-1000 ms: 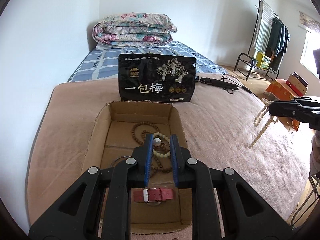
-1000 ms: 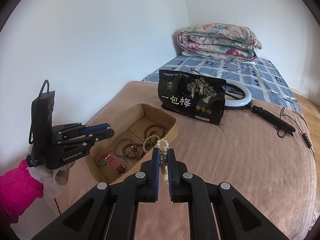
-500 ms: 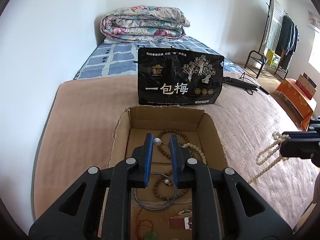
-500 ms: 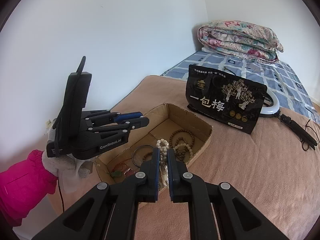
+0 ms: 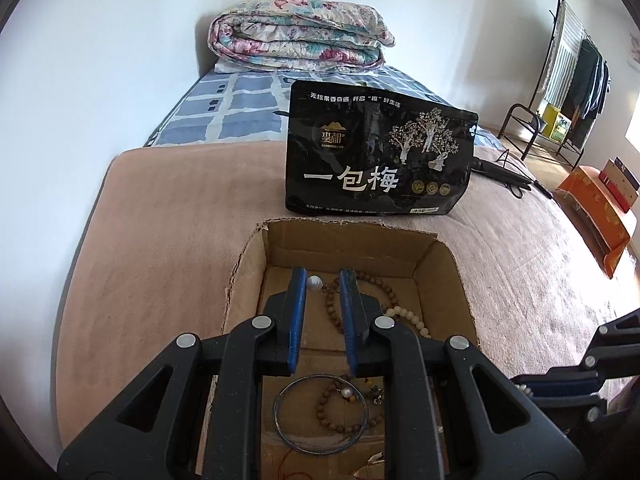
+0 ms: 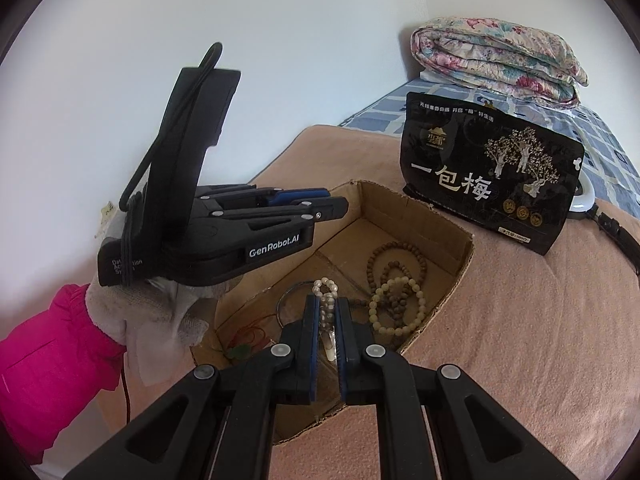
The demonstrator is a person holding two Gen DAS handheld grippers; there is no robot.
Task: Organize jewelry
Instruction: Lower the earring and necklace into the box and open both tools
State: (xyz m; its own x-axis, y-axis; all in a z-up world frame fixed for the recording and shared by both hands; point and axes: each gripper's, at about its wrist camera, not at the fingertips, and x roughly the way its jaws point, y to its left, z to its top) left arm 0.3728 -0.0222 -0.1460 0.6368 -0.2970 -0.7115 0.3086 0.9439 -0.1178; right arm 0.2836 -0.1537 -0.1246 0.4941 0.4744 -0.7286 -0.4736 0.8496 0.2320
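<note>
An open cardboard box [image 5: 452, 276] [image 6: 460, 276] lies on the pink blanket. Inside are brown bead strands [image 6: 396, 252], a cream bead bracelet [image 6: 400, 308], a metal bangle [image 5: 320, 416] and a small brown bracelet [image 5: 340, 404]. My right gripper [image 6: 327, 304] is shut on a white pearl necklace [image 6: 326, 292] and holds it over the box. My left gripper [image 5: 323, 280] hovers over the box's left side, fingers apart, with a small white bead [image 5: 314, 282] at its left pad. It also shows in the right wrist view [image 6: 316, 206].
A black snack bag [image 5: 376, 156] stands just behind the box. A folded floral quilt [image 5: 300, 34] lies at the bed's head. A ring light and cable [image 6: 600, 216] lie on the right. A clothes rack [image 5: 568, 80] and orange box [image 5: 600, 216] stand off the bed.
My right gripper has carried the pearl necklace left, from beside the box to over it. My left gripper has moved forward along the box toward the snack bag.
</note>
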